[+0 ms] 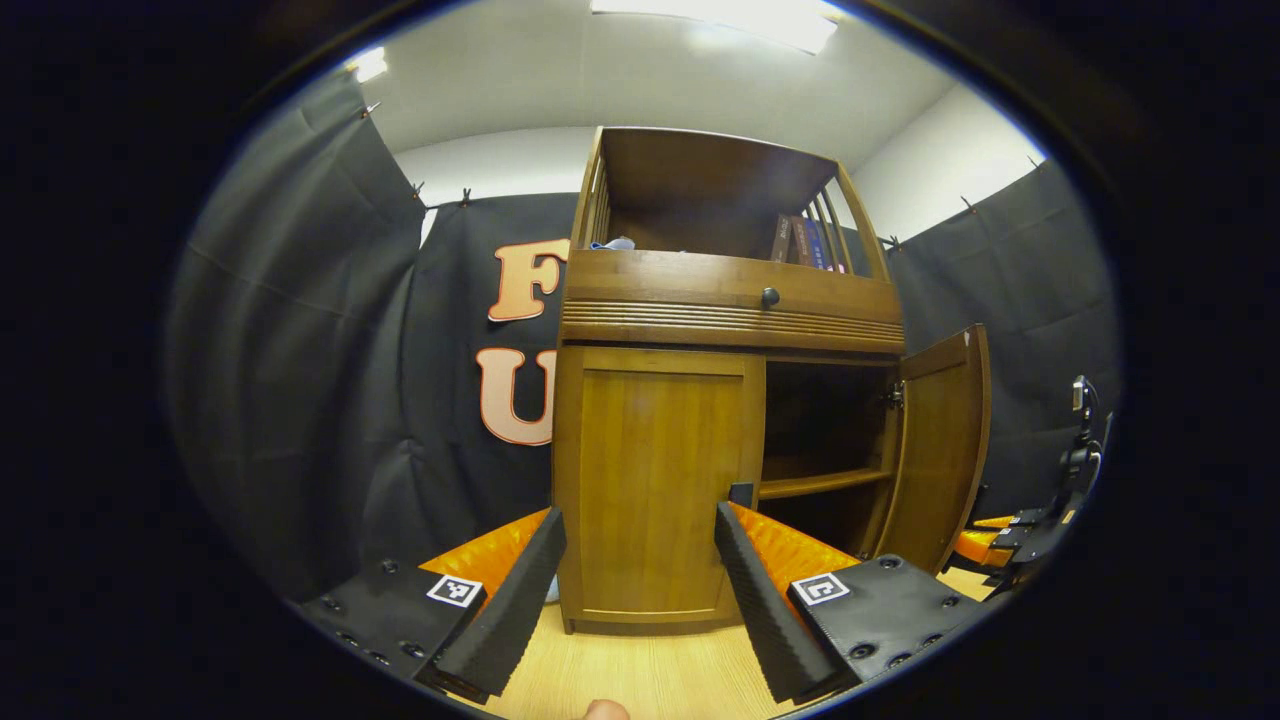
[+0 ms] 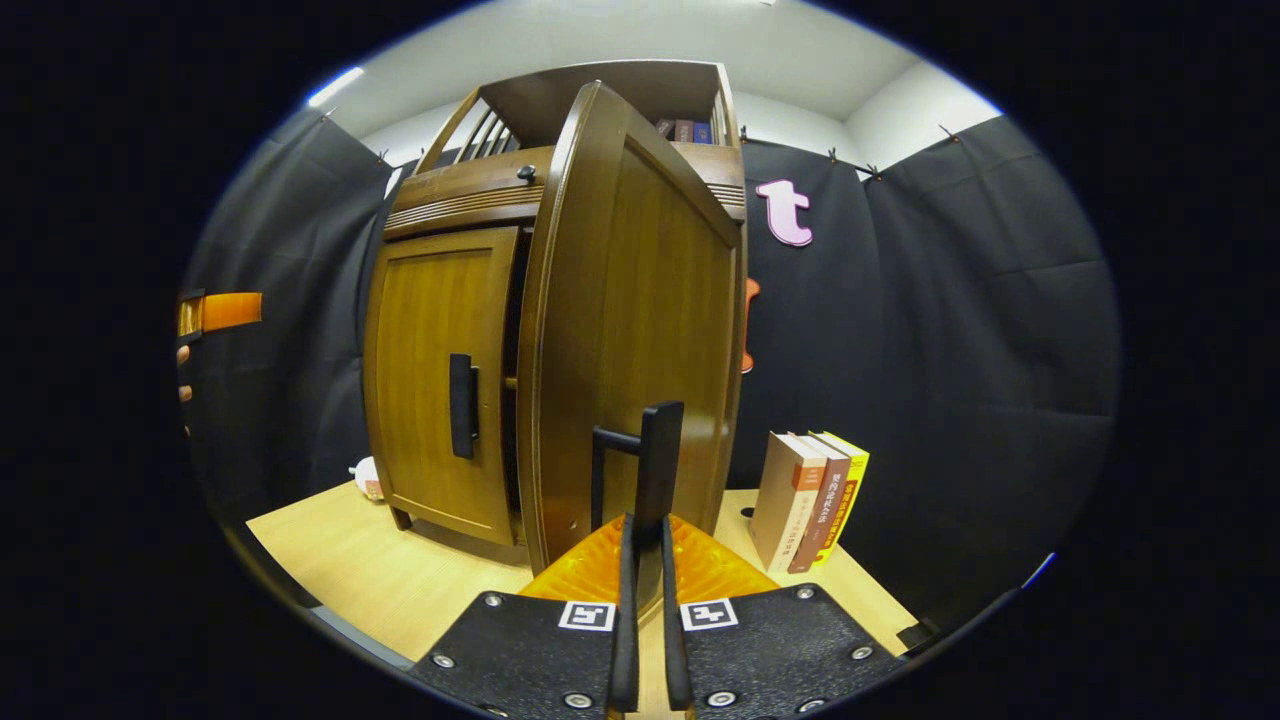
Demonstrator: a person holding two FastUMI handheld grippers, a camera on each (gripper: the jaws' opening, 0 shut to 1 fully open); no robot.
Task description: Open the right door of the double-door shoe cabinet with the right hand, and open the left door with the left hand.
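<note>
The cabinet (image 2: 520,330) stands on the table (image 2: 400,580). Three books (image 2: 810,500) stand upright to its right. More books (image 1: 800,240) sit in its top shelf.

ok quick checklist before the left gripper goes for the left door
1. Right door swung open: ok.
2. Left door closed, ready to pull: ok.
3. Left door handle within reach: ok, its top shows at the right fingertip in the left gripper view.
4. Left gripper open wide enough to take the handle: ok.
5. Right gripper let go of the right door handle: not ok, fingers nearly closed at its base.
6. Swing path of left door free: cannot tell.
</note>
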